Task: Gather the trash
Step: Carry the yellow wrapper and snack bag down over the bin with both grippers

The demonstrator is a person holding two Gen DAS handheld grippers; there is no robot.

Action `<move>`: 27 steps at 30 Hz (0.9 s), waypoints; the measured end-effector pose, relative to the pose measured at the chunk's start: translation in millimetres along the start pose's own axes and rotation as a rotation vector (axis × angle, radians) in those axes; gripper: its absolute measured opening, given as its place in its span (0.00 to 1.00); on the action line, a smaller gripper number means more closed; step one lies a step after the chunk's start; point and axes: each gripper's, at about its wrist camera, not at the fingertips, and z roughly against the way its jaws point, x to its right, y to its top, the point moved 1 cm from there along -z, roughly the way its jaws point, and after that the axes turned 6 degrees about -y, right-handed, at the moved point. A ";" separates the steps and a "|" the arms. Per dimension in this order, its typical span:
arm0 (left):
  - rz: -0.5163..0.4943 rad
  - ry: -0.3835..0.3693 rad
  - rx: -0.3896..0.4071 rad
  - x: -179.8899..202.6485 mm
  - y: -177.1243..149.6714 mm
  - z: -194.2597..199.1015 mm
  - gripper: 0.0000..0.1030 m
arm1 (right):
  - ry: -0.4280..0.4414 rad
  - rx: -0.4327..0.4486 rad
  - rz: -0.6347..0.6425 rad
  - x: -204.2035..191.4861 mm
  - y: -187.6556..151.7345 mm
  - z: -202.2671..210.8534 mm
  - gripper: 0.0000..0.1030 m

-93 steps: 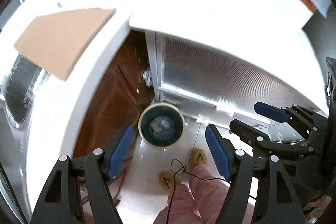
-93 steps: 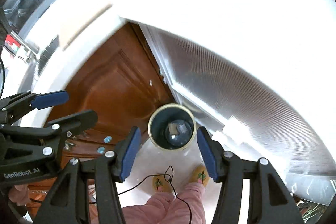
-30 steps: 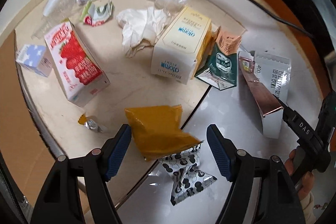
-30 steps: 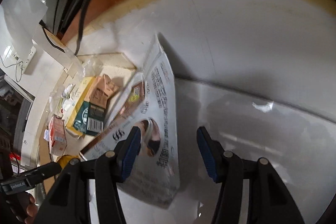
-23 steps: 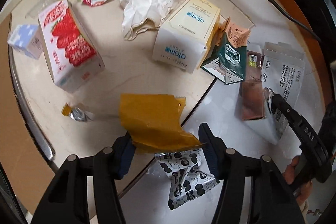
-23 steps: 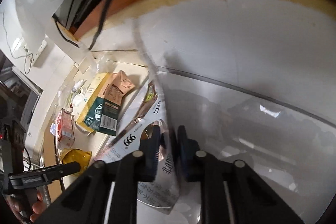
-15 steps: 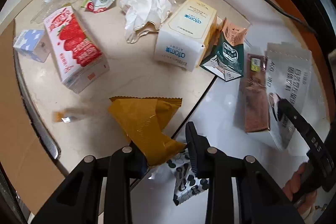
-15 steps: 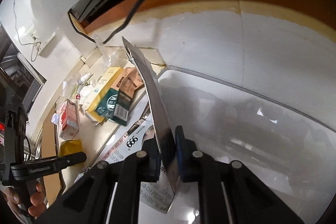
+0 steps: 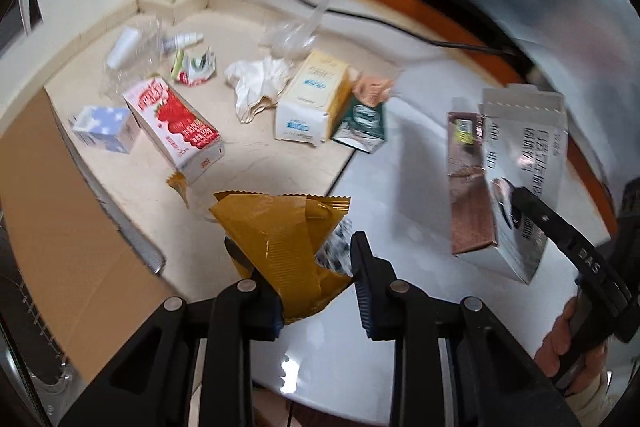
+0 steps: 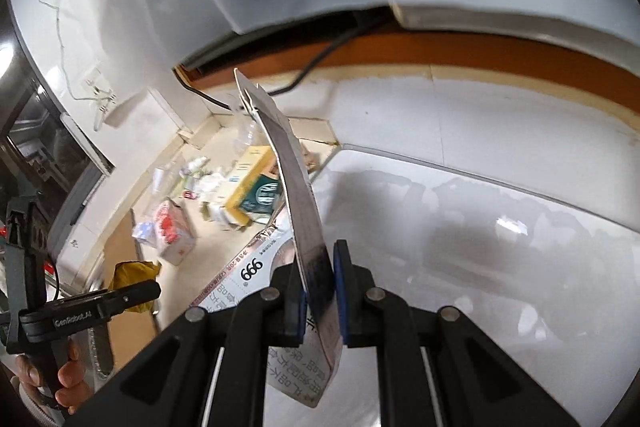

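On the beige counter [image 9: 256,163] lie, from the left: one small blue starred carton [image 9: 105,129], one strawberry carton [image 9: 176,127], one crumpled white tissue [image 9: 256,87], one cream box [image 9: 314,97] and one dark green carton [image 9: 362,125]; the far bottles are too blurred to count. The left gripper [image 9: 308,267] clamps one yellow wrapper [image 9: 288,239], lifted off the counter, hiding most of a black-and-white spotted wrapper [image 9: 335,255]. The right gripper [image 10: 319,281] pinches one flattened silver box [image 10: 296,195] edge-on, its lower end cut off behind the jaws.
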 end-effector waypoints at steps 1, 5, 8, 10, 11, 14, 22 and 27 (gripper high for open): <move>-0.015 -0.005 0.005 2.0 -3.9 9.6 0.25 | 0.000 0.012 0.001 -5.3 -5.3 11.1 0.11; -0.098 -0.027 0.022 18.4 -26.9 50.9 0.25 | 0.000 0.025 -0.004 -18.4 -25.4 42.9 0.11; -0.147 -0.061 0.026 26.7 -49.9 76.5 0.25 | -0.006 0.022 -0.003 -32.3 -47.7 67.5 0.11; -0.175 -0.071 0.023 29.0 -64.2 86.7 0.25 | -0.010 0.019 0.003 -43.9 -64.8 82.9 0.11; -0.190 -0.072 0.019 29.8 -71.8 91.5 0.25 | -0.010 0.018 0.004 -48.8 -72.5 89.9 0.11; -0.236 -0.079 0.011 31.5 -101.9 112.9 0.25 | -0.014 0.013 0.012 -65.6 -100.5 109.5 0.11; -0.306 -0.094 -0.042 14.1 -178.3 129.2 0.25 | -0.044 -0.032 0.031 -98.0 -184.1 139.3 0.11; -0.313 -0.086 -0.103 -2.1 -220.1 120.2 0.25 | -0.063 -0.121 0.038 -106.4 -233.0 133.7 0.11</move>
